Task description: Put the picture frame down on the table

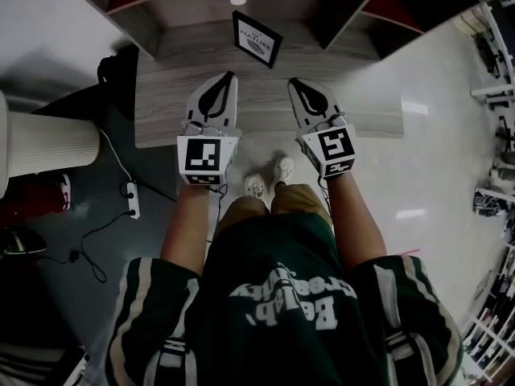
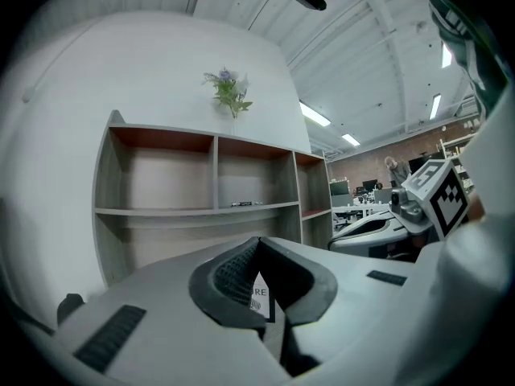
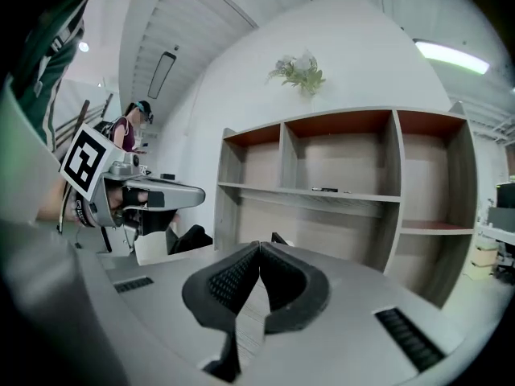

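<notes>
A black picture frame with a white print stands upright on the grey wooden table, close to the shelf unit. My left gripper hovers over the table just short of the frame, shut and empty. My right gripper is beside it to the right, also shut with nothing held. In the left gripper view the frame shows below the closed fingertips. A dark corner of the frame peeks over the jaws in the right gripper view. Neither gripper touches the frame.
A grey shelf unit with red-brown backing stands behind the table, and a small plant sits on top of it. A white cylinder and a power strip lie to the left. A person stands far off.
</notes>
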A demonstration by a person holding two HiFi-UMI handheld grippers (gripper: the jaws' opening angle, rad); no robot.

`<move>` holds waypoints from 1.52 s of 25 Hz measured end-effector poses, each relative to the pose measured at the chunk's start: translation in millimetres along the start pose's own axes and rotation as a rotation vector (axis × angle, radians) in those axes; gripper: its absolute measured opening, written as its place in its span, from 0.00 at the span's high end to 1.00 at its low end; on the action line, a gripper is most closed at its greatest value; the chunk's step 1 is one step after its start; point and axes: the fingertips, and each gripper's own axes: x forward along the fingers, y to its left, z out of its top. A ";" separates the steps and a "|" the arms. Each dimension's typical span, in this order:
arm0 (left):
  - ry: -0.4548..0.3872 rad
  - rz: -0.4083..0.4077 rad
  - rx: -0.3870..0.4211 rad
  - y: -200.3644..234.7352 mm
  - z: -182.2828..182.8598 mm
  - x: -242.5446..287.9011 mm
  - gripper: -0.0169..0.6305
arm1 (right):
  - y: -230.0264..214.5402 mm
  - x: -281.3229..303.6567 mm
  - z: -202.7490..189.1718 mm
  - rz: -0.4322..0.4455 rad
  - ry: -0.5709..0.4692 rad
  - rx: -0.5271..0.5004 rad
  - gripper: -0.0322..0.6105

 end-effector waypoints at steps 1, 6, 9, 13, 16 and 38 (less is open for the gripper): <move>-0.004 0.000 -0.002 -3.3 7.2 -7.1 0.95 | 2.0 -8.4 6.2 -0.008 -0.007 0.003 0.90; -0.015 -0.001 0.013 -19.7 32.8 -36.8 0.95 | 10.6 -46.1 31.3 -0.042 -0.043 -0.002 0.90; -0.013 0.009 0.030 -32.7 42.3 -54.7 0.95 | 14.1 -72.8 38.3 -0.056 -0.058 0.014 0.90; -0.027 0.015 0.041 -57.0 55.5 -77.1 0.95 | 18.4 -109.0 47.1 -0.064 -0.089 0.010 0.90; -0.045 0.024 0.048 -78.3 66.4 -96.7 0.95 | 24.1 -137.2 53.3 -0.061 -0.117 0.005 0.90; -0.097 0.097 0.087 -271.1 105.9 -299.2 0.95 | 99.5 -392.2 40.1 -0.024 -0.213 -0.017 0.90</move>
